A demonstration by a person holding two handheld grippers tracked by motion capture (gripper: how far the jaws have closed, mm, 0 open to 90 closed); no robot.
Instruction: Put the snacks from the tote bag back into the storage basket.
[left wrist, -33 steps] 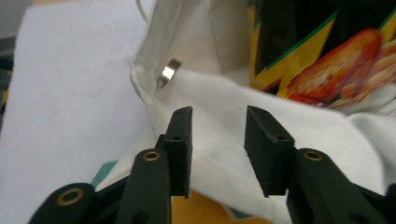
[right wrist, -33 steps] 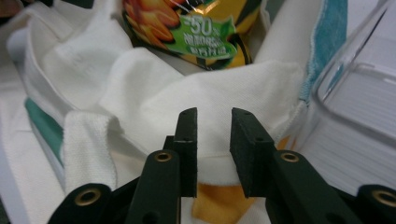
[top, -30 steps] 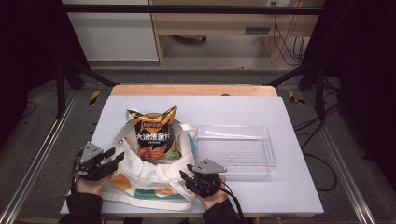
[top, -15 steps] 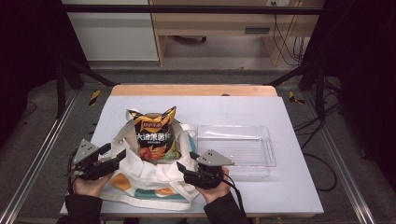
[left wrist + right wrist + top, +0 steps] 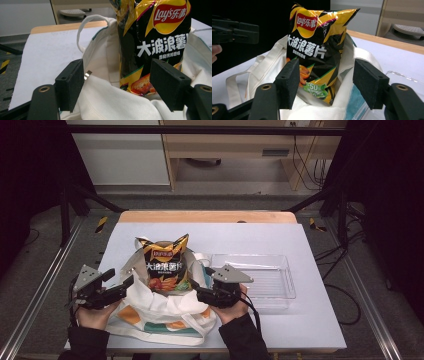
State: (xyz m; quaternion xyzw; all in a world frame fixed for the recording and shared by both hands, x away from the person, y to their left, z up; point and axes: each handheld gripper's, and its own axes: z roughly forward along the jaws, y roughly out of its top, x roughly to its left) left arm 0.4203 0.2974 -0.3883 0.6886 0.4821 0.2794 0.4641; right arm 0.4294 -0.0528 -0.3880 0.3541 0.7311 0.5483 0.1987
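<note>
We see the left tool (image 5: pixel 120 285) held at the near left of the table (image 5: pixel 320 320), its jaws spread wide after having just opened, with nothing pressed between them; in the left gripper view the pads stand clear above the cloth. The right tool (image 5: pixel 200 292) sits near the middle of the near edge, jaws also apart, having just opened, and gripping nothing; in the right gripper view the pads frame the bag without touching it.

Between the two tools lies a white canvas tote bag (image 5: pixel 165 312) with orange and teal patches, its mouth open toward the far side and its handles (image 5: pixel 82 27) loose. A black-and-yellow Lay's chips bag (image 5: pixel 165 262) stands upright in that mouth, its lower part sunk inside the cloth, its top poking out above the rim.

Just right of the tote, a clear plastic tray (image 5: pixel 270 280) rests on the white table cover, close beside the right tool. A wooden strip (image 5: pixel 207 216) runs along the far edge of the table.
</note>
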